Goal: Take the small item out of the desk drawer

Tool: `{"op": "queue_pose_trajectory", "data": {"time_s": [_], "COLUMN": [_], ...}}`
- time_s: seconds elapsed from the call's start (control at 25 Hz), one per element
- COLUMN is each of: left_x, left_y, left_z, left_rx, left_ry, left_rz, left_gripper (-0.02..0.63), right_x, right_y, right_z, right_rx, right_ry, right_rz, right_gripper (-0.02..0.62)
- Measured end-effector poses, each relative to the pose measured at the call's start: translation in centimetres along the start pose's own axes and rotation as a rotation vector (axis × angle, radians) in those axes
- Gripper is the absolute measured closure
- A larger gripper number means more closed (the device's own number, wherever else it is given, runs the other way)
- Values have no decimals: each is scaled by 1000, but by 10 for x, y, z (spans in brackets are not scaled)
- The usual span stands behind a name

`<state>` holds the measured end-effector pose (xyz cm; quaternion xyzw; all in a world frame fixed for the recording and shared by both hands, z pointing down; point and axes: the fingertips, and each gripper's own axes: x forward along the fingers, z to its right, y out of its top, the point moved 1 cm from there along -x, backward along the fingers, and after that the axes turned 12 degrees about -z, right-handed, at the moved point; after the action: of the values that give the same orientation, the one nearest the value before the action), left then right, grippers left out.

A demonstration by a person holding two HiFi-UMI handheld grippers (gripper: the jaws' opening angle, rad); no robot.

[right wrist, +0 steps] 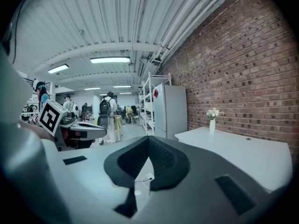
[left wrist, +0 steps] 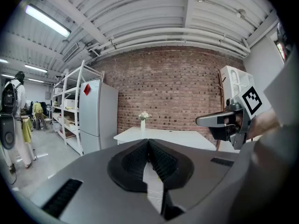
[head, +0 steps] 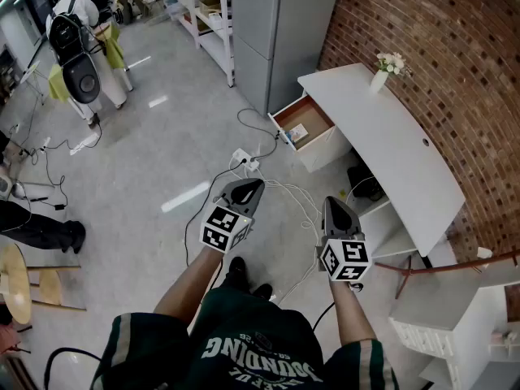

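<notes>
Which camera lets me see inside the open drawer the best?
The head view. It looks down into the open drawer, so you see its wooden bottom and a small item inside. Both gripper views show the top of the white desk and a flower vase, but not the drawer.

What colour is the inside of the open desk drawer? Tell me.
Wood-brown, inside white walls; the drawer shows best in the head view.

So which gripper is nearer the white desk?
Right. The right gripper hovers off the front edge of the white desk; the left gripper is farther out over the floor.
</notes>
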<state>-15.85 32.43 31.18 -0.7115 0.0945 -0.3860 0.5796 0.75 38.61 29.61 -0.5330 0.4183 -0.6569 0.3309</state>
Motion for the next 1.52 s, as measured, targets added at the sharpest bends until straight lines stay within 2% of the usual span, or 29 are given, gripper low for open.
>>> {"op": "queue_pose_trajectory", "data": {"time_s": [0.12, 0.32, 1.04, 1.52], "left_x": [-1, 2, 7, 9], "left_y": [-1, -3, 3, 7], "left_z": [7, 15, 29, 16], "left_rx": [3, 10, 19, -7], "left_ry": [-2, -7, 0, 18], "left_rz": [-5, -14, -14, -6], "left_gripper": [591, 591, 591, 591], "right_x": [-8, -16, -16, 7], "right_y": [2, 0, -11, -10], "right_z": [-4, -4, -5, -13], "right_rx": [-3, -35, -31, -32], "right_ry": [30, 19, 50, 84], "right_rz": [48, 69, 39, 16], "right_gripper": [571, 571, 571, 571]}}
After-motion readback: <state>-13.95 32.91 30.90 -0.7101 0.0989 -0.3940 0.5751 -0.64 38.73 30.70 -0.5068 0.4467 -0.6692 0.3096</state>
